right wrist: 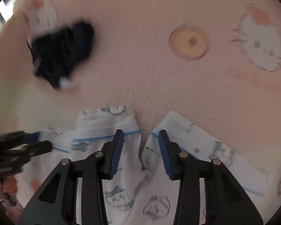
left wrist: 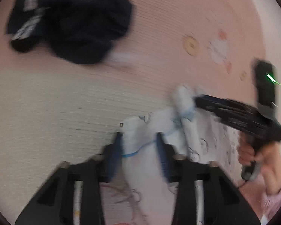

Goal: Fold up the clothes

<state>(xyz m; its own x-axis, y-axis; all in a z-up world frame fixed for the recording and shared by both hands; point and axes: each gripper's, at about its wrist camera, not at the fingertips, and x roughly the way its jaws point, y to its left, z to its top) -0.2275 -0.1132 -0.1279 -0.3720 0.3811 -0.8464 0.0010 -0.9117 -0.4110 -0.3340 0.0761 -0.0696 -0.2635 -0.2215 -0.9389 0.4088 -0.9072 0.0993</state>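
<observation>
White garment [right wrist: 95,127] on pink sheet [right wrist: 140,56], L claw [left wrist: 139,136] tight on it, R claw [right wrist: 140,133] narrow, grip unclear.

So we've got two fisheye views, one riding on each gripper, both looking steeply down along the fingers at a pink bedspread [right wrist: 144,60]. Both sit close over a white printed garment [right wrist: 121,161]. Our left view faces ahead and to the right, so it catches the right gripper [left wrist: 194,99] at its right edge; the right view catches the left gripper [right wrist: 45,140] at its left edge. Both share the white garment, a dark garment [left wrist: 80,24] further off, and the bedspread's round yellow print [right wrist: 189,42].
</observation>
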